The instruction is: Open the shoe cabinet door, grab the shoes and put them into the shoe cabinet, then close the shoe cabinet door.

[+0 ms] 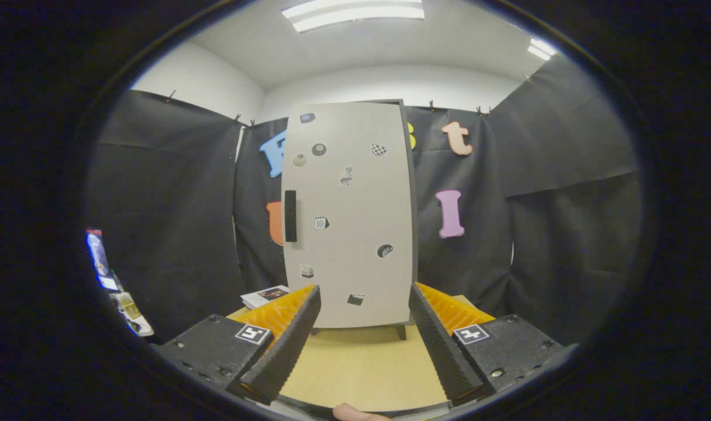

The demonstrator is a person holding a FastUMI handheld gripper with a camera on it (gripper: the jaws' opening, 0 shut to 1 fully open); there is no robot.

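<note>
A tall pale shoe cabinet (355,234) stands on the wooden table (361,362), straight ahead of my fingers. Its door is closed and carries several small stickers. A dark vertical handle (290,216) sits on the door's left edge. My gripper (364,298) is open, the two fingers spread wide with nothing between them, and the cabinet's lower part stands beyond their tips. A fingertip of a person's hand (355,413) shows at the near table edge, below the gripper.
A small stack of printed cards or booklets (265,296) lies on the table left of the cabinet. Black cloth walls close the booth behind and on both sides. Some gear (107,275) stands far left, off the table.
</note>
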